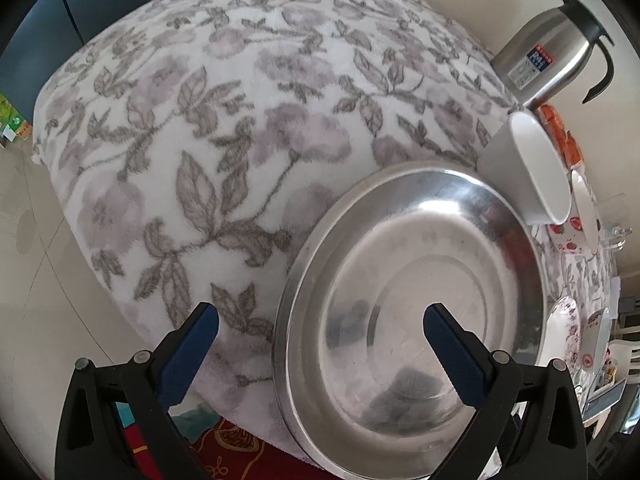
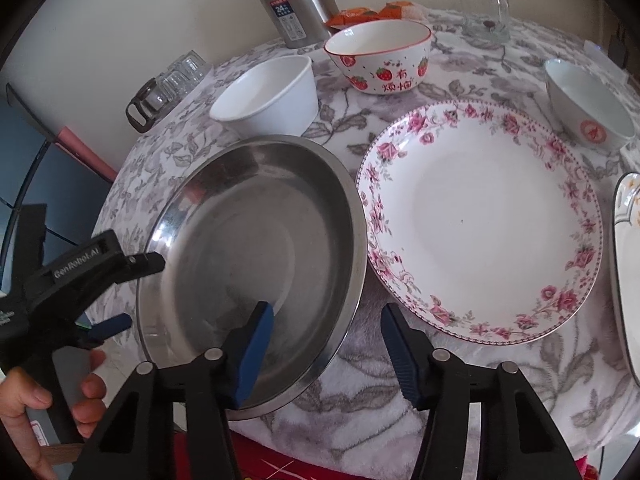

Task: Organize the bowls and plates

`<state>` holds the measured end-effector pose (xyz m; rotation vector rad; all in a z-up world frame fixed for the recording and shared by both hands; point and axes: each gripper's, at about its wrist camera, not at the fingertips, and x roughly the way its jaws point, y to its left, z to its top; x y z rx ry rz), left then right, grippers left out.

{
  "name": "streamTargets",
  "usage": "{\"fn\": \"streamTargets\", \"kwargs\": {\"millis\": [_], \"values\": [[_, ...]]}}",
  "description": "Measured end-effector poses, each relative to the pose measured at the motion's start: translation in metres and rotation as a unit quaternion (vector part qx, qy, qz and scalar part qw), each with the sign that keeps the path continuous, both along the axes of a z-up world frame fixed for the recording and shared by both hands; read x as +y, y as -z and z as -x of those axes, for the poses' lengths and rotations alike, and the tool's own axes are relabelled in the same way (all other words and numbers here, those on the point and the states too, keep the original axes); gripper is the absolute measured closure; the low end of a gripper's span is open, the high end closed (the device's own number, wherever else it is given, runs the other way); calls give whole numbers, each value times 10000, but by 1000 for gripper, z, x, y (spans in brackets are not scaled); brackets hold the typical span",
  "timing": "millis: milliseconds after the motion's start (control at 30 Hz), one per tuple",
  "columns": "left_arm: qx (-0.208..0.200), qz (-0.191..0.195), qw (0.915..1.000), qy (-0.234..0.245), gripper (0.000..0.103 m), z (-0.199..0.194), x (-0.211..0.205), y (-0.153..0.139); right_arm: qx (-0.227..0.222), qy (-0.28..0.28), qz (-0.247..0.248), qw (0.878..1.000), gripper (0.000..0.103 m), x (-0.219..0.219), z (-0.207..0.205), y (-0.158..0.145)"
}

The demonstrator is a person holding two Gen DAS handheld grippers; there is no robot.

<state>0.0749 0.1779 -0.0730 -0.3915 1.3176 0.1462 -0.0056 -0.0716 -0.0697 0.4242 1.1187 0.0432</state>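
Note:
A steel plate lies on the flower-patterned tablecloth near the table's front edge. My left gripper is open and straddles the plate's left rim, one blue pad over the cloth and the other over the plate's inside. My right gripper is open too, with the plate's near right rim between its fingers; the pads do not press on it. In the right wrist view the left gripper shows at the plate's far side, held by a hand. A rose-rimmed white plate lies just right of the steel plate.
Behind the plates stand a plain white bowl, a strawberry bowl and a white bowl with a red mark. Another plate lies at the right edge. A steel thermos, glass mug and orange packets line the wall.

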Motion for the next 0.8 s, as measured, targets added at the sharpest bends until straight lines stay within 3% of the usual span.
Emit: {"fn": "streamTargets", "kwargs": {"millis": [67,200,467,600,800], "values": [[64,69,10000,12,1,-1,-1,5,59,12,-37,10000,50,-2,-3,4],[148,145,9997,103,21,-6,-5,13,199,20,-158,9997,60,-4,-11,15],[102,-33,9999,14,41,-18,-2,19,218,125,-314,9992,76,-13,-21,24],[0,-82,10000,43,54,-23,-3,18,144,-12,-184,9997,79,-8,-26,22],[-17,-42,10000,7,57,-31,-3,16,49,-45,-192,9998,80,-6,-25,20]]}}
